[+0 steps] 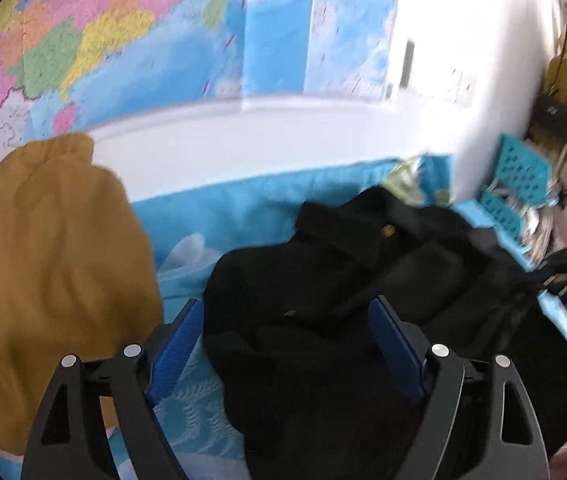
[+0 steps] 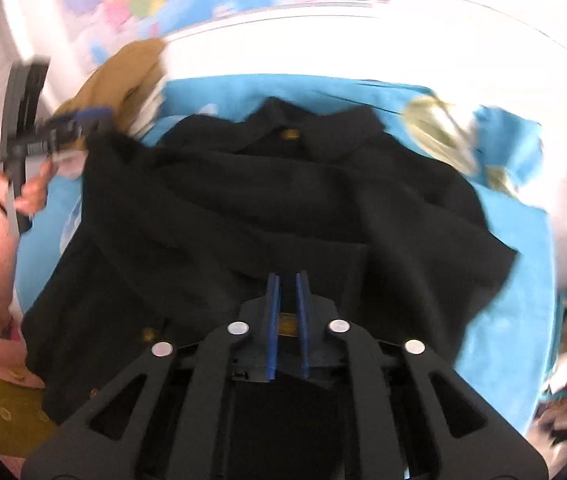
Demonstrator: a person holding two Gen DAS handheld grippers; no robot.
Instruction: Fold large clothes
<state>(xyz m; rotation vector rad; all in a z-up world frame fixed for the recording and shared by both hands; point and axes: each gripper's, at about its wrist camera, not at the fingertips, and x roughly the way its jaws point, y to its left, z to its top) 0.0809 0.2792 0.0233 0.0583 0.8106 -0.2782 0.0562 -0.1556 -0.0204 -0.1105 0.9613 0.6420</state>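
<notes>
A large black coat (image 2: 267, 200) with gold buttons lies crumpled on the blue bed sheet (image 2: 515, 280), collar at the far side. My right gripper (image 2: 286, 280) is shut on the coat's near edge, the blue pads pinching the black fabric. My left gripper (image 1: 283, 312) is open, its blue pads wide apart just above the coat's (image 1: 363, 280) left part, holding nothing. In the right wrist view the left gripper (image 2: 79, 120) shows at the far left, at the coat's left edge.
A mustard garment (image 1: 51, 272) lies on the bed to the left of the coat. A map (image 1: 123, 40) covers the wall behind. A green patterned cloth (image 2: 439, 128) lies at the far right. Blue plastic baskets (image 1: 519, 184) stand at the right.
</notes>
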